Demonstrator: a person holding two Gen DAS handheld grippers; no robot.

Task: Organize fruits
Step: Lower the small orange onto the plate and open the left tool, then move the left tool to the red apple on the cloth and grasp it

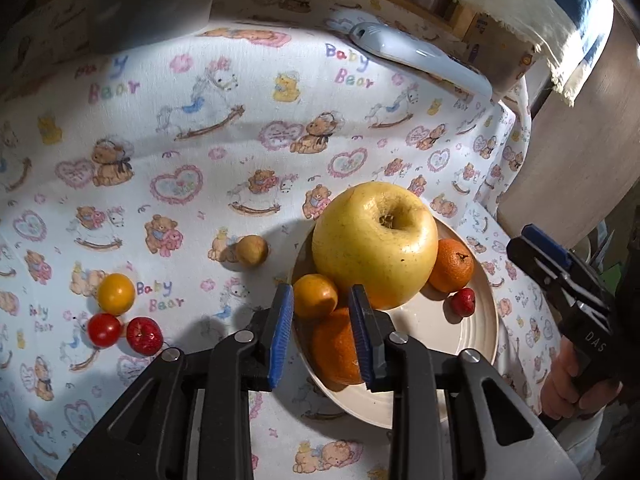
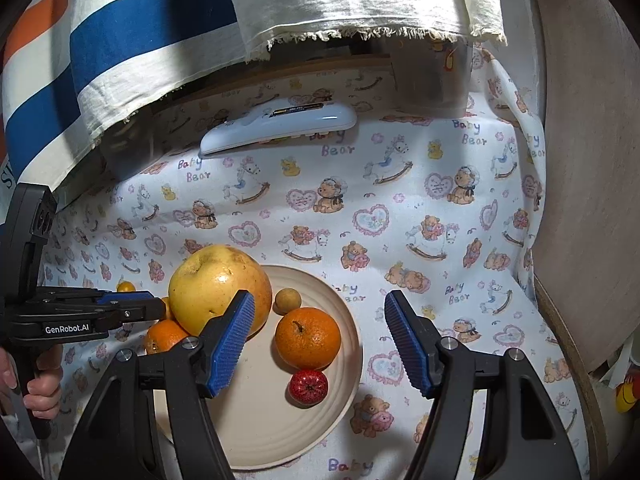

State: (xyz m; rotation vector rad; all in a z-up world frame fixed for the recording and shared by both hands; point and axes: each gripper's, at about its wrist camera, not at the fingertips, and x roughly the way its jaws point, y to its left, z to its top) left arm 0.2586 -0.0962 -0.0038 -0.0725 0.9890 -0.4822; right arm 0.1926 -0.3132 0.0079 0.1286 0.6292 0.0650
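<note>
A cream plate point(image 1: 472, 320) point(image 2: 280, 420) holds a big yellow apple point(image 1: 374, 244) point(image 2: 218, 286), an orange point(image 1: 450, 266) point(image 2: 307, 338), another orange point(image 1: 336, 348) point(image 2: 164, 338), a small yellow-orange fruit point(image 1: 314, 295) and a small red fruit point(image 1: 463, 302) point(image 2: 308, 387). My left gripper point(image 1: 322, 334) hangs over the plate's left rim, its jaws on either side of the small yellow-orange fruit; I cannot tell whether they press it. My right gripper point(image 2: 320, 344) is open and empty above the plate. On the cloth lie a brown round fruit point(image 1: 251, 251) point(image 2: 287, 301), a yellow tomato point(image 1: 116, 294) and two red fruits point(image 1: 104, 330) point(image 1: 144, 336).
A white remote point(image 1: 420, 58) point(image 2: 280, 124) lies at the back of the printed tablecloth point(image 1: 200, 140). A striped towel point(image 2: 160, 40) hangs over the back edge. A grey box point(image 2: 430, 76) stands back right. A wooden panel point(image 2: 580, 160) borders the right side.
</note>
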